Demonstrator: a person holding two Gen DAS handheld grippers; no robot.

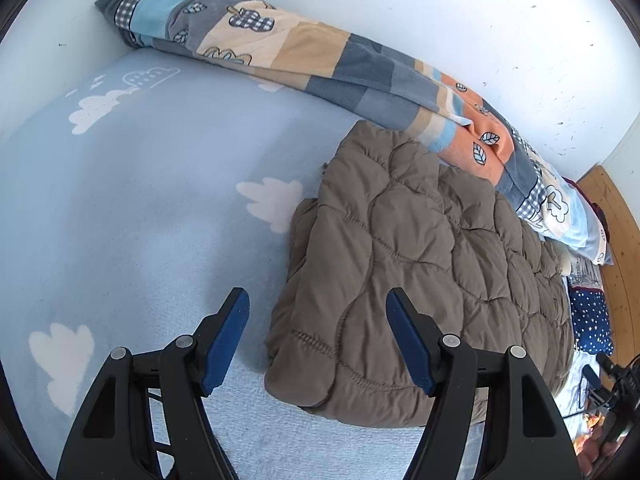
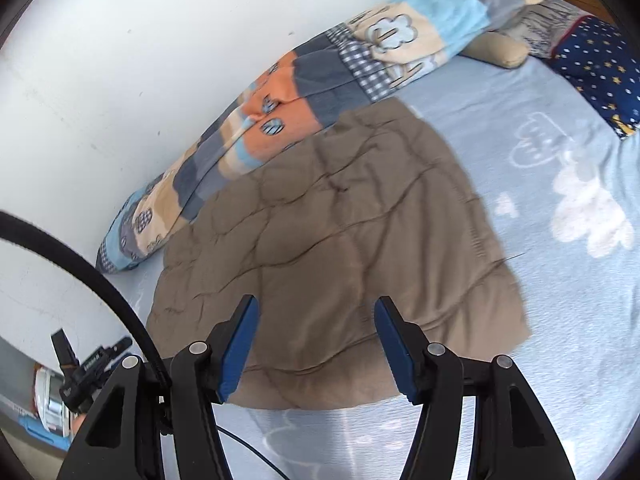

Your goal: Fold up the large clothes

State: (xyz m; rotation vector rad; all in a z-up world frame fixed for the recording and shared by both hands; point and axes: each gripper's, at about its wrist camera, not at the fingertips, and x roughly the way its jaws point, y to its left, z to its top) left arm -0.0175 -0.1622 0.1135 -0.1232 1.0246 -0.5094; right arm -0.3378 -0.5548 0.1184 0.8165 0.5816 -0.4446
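A brown quilted jacket [image 1: 420, 264] lies folded into a thick rectangle on the light blue cloud-print bed sheet [image 1: 140, 200]. My left gripper [image 1: 318, 300] is open and empty, hovering above the jacket's near left corner. In the right wrist view the same jacket [image 2: 336, 232] lies flat, and my right gripper [image 2: 316, 308] is open and empty above its near edge. Neither gripper touches the fabric.
A rolled patchwork blanket [image 1: 320, 68] lies along the white wall [image 1: 440, 8] behind the jacket; it also shows in the right wrist view [image 2: 304, 92]. A navy star-print pillow [image 2: 600, 68] and a beige soft toy [image 2: 496, 50] lie at the bed's head. Wooden floor [image 1: 616, 248] shows beyond.
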